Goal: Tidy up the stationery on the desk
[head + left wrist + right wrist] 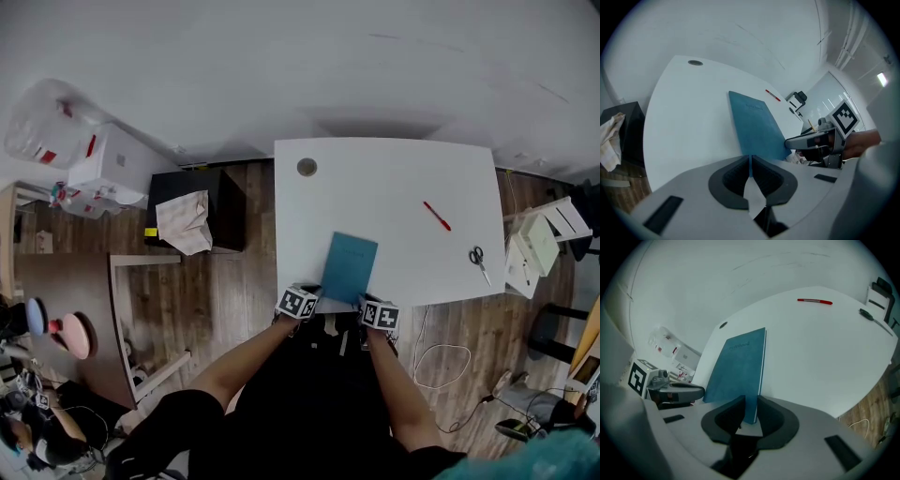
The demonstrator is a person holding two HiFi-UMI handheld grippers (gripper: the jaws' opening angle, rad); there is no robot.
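Note:
A blue notebook [349, 267] lies at the near edge of the white desk [375, 197], overhanging it slightly toward me. My left gripper [298, 302] is shut on the notebook's near left edge; in the left gripper view a thin blue edge [754, 124] runs between the pressed pads [750, 164]. At the near right corner, my right gripper [380, 314] has its pads against both faces of the notebook [738, 366], which fills the gap [750, 411]. Farther right on the desk lie a red pen [436, 216] and scissors [479, 260].
A round cable hole [307, 167] sits at the desk's far left corner. A black cabinet with a cloth on it [192, 211] stands left of the desk. A white rack [544, 239] stands at the right edge. A cable [441, 361] loops on the wooden floor.

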